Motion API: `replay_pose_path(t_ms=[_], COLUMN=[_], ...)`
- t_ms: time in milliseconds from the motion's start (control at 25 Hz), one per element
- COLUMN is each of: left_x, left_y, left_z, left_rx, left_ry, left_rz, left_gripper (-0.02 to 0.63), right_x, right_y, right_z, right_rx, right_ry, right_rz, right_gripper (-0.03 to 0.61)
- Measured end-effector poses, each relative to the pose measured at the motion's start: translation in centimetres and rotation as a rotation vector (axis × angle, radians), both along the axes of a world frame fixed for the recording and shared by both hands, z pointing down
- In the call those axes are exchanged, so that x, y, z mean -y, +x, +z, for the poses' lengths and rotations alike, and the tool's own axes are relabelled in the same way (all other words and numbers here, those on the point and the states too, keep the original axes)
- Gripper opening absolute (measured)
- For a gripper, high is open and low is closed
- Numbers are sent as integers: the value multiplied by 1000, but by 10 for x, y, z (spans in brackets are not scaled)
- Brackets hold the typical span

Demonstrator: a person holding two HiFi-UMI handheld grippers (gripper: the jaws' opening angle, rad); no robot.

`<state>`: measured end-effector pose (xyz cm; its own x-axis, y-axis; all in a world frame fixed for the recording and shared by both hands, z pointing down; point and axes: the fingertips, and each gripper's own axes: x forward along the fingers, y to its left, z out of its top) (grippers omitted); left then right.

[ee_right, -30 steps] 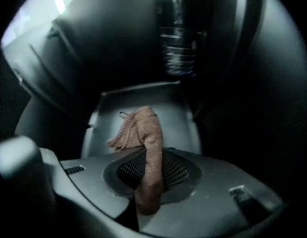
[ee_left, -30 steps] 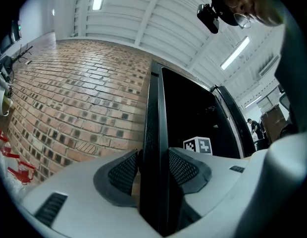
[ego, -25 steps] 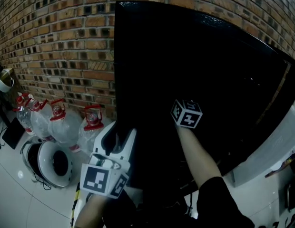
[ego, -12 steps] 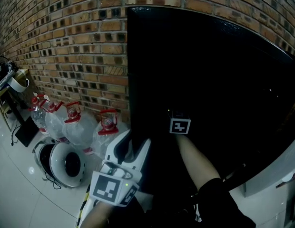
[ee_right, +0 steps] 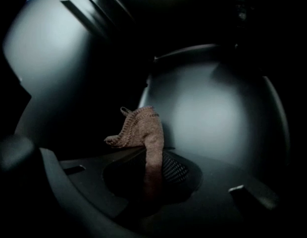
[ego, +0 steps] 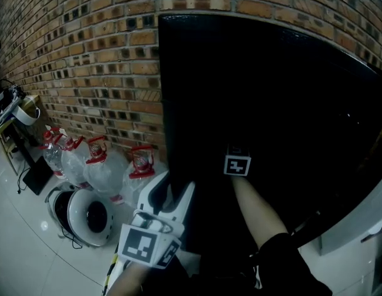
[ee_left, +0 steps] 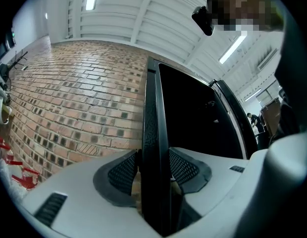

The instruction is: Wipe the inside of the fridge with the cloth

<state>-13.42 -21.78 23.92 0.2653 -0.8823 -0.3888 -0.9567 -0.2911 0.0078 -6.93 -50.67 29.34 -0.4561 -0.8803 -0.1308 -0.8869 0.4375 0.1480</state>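
The black fridge [ego: 271, 85] stands against a brick wall. My left gripper [ego: 174, 189], white-jawed, is at its left side. In the left gripper view my left gripper [ee_left: 154, 166] is shut on the thin black door edge [ee_left: 152, 118], with a mesh pad on either side of it. My right arm reaches into the dark interior, and only its marker cube [ego: 237, 164] shows in the head view. In the right gripper view my right gripper [ee_right: 152, 171] is shut on a brown knitted cloth [ee_right: 142, 129], which sticks up from the jaws in front of a dim grey curved inner wall [ee_right: 218, 113].
Several clear water jugs with red caps [ego: 95, 164] stand on the white tiled floor by the brick wall [ego: 86, 60], left of the fridge. A round white appliance [ego: 89, 211] lies in front of them. A pale surface [ego: 357, 221] shows at the right edge.
My right gripper's cube has sunk lower in the dark opening and rolled, so one marker face shows. The left gripper stays clamped on the door edge.
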Motion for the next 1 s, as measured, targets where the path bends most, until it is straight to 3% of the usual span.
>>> replay_pose_path(t_ms=[400, 640, 1000], left_x=[-2, -1, -3], left_y=[-4, -4, -4], left_z=[-1, -1, 0], left_rx=[-17, -30, -38], left_ry=[6, 8, 18], left_rz=[-8, -2, 13], left_gripper=[201, 202, 206], right_x=[1, 4, 5], right_y=[57, 109, 166], right_z=[-4, -8, -9], right_rx=[9, 4, 13], right_ry=[-12, -28, -62], right_rz=[118, 270, 418], right_gripper=[75, 75, 75])
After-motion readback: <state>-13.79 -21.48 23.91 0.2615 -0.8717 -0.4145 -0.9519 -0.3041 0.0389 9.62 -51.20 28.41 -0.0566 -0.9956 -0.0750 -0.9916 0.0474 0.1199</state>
